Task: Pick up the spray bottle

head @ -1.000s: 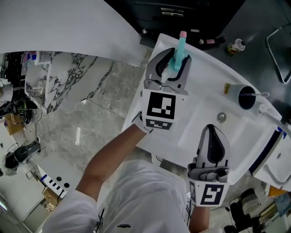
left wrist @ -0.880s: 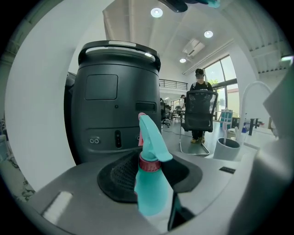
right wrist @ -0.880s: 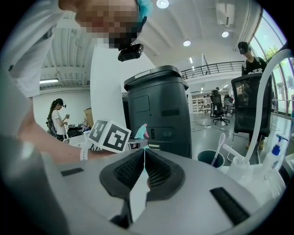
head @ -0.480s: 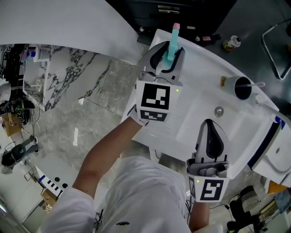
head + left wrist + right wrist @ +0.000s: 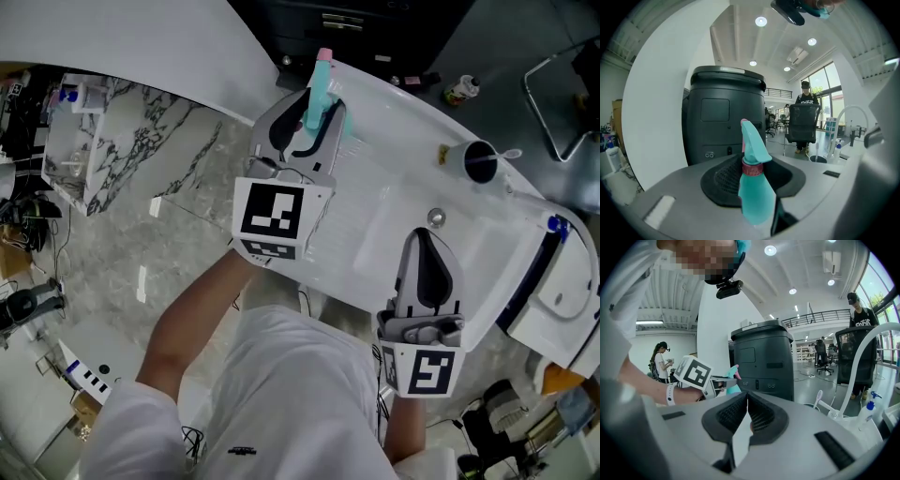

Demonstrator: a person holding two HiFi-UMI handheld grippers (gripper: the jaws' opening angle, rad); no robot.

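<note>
The spray bottle (image 5: 322,77) is teal with a pink collar and a pink nozzle tip. My left gripper (image 5: 314,101) is shut on its body, and it hangs off the white basin top (image 5: 394,122) near the far left corner. In the left gripper view the spray bottle (image 5: 753,197) stands upright between the dark pads, head pointing away. My right gripper (image 5: 420,246) is shut with nothing in it, over the basin's near edge. In the right gripper view its pads (image 5: 761,416) meet at the tips, and the spray bottle (image 5: 732,380) shows far left.
A dark cup (image 5: 480,159) holding a white stick stands at the basin's far right, with a round drain (image 5: 436,217) nearer. A tall black cabinet (image 5: 726,117) stands ahead of the left gripper. A curved white faucet (image 5: 862,357) rises at right. Marble floor (image 5: 141,187) lies to the left.
The left gripper has risen with the spray bottle and shifted left in the head view, off the basin top. The right gripper has drifted slightly left and stayed shut.
</note>
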